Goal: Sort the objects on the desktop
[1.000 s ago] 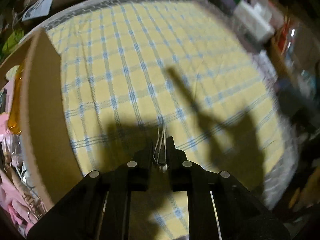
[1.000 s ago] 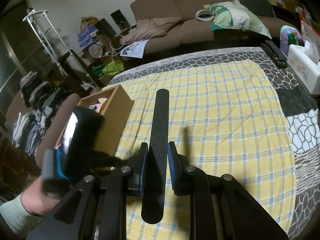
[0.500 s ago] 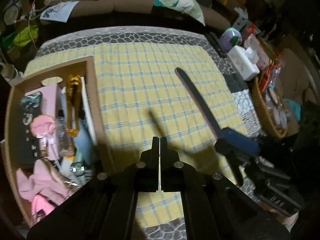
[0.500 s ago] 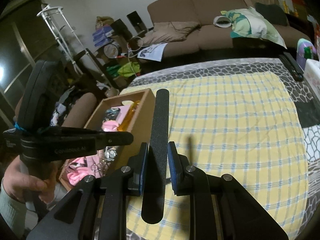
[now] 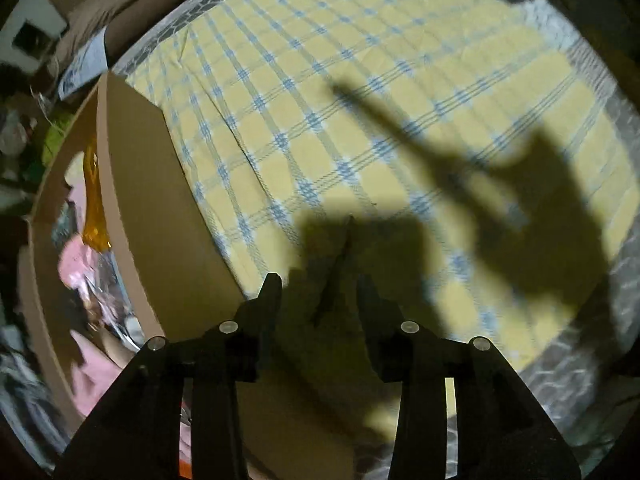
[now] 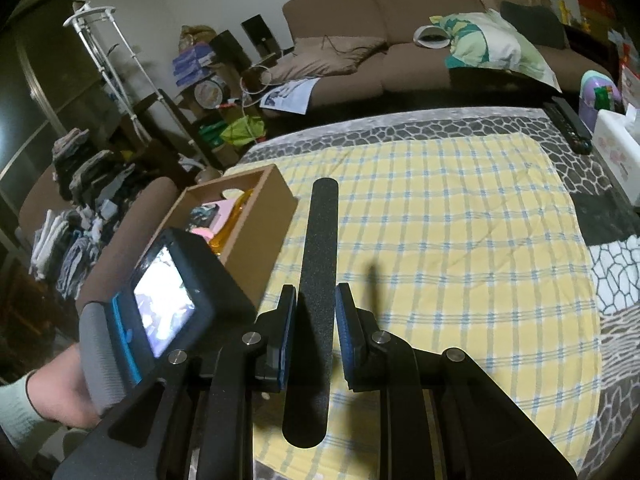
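Nail file (image 6: 318, 292), long, flat and black, sits pinched between the blue pads of the right gripper (image 6: 316, 334), its far end reaching out over the yellow checked cloth (image 6: 460, 240) and its near end hanging back behind the jaws. Held near its middle, it could swing or slip if it knocks the cardboard box (image 6: 256, 236) wall on the way in. The left gripper (image 5: 318, 300) points steeply down beside that box (image 5: 148, 200), jaws opening with nothing clearly between them; only shadow and a dim, blurred streak show there. The box already looks crowded with pink and orange things, so a long item may catch on the rim or lie across it. The person's left hand (image 6: 60, 396) and its gripper stand close to the box's near corner, narrowing the approach. Open cloth to the right leaves plenty of room to manoeuvre.
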